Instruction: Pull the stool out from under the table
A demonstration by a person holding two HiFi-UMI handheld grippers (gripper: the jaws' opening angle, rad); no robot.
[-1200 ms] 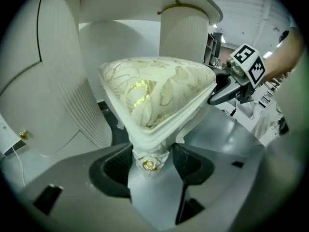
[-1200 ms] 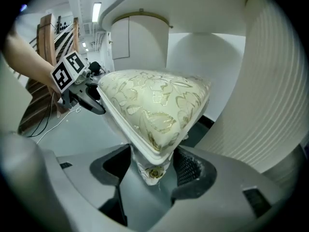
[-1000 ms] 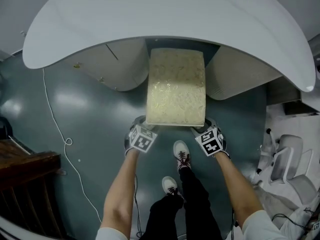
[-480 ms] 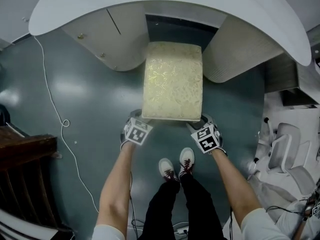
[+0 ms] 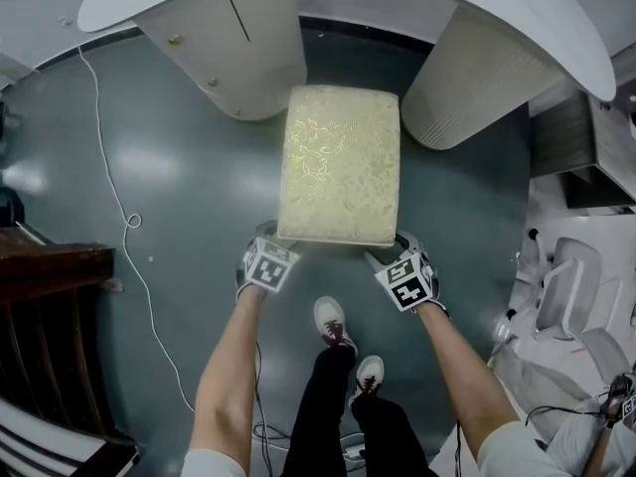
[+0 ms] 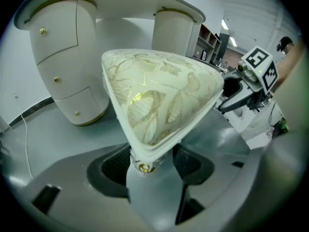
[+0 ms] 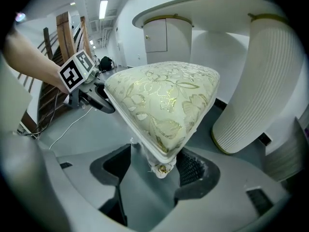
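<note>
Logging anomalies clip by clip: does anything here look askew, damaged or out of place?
Nothing stands out. The stool stands upright, square to the table; a loose white cable trails across the floor at left.

I can read no text, label, brand, number or sign in any of my views. The nearest thing to print is the black-and-white square pattern on the left white marker cube (image 5: 268, 264) and the right white marker cube (image 5: 402, 281); neither carries letters or digits.

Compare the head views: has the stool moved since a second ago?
Yes. The stool has slid away from the table, toward the person; bare floor now shows between them.
</note>
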